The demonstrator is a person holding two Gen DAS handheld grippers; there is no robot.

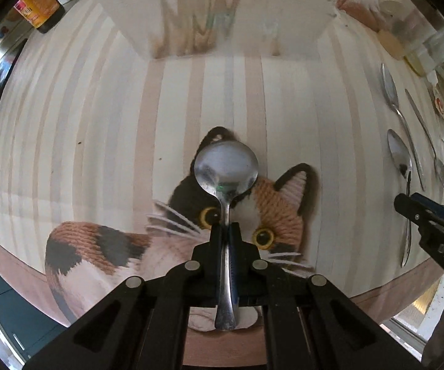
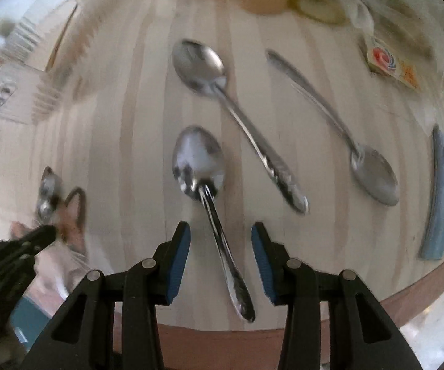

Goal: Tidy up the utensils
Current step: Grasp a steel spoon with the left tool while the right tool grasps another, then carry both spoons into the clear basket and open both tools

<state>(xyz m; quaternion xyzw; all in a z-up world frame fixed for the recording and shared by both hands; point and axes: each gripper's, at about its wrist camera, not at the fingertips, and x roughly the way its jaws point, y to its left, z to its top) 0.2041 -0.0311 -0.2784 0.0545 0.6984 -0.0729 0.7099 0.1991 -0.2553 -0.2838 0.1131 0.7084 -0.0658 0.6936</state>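
Note:
My left gripper (image 1: 228, 231) is shut on the handle of a metal spoon (image 1: 226, 166), bowl pointing away, held above a cat-shaped mat (image 1: 283, 212) on the striped table. A translucent utensil organizer (image 1: 218, 21) with wooden sticks stands ahead at the far side. My right gripper (image 2: 221, 232) is open, its blue pads either side of the handle of a spoon (image 2: 198, 160) lying on the table. Two more spoons (image 2: 203, 66) (image 2: 373, 175) lie beyond it. In the left wrist view the right gripper (image 1: 407, 208) shows at the right, by these spoons (image 1: 400, 154).
A brown bottle (image 1: 38, 7) stands at the far left. Jars and packets (image 2: 388, 61) crowd the table's far right. A blue-grey object (image 2: 441, 197) lies at the right edge. The table's brown front rim (image 2: 222, 342) runs just below the grippers.

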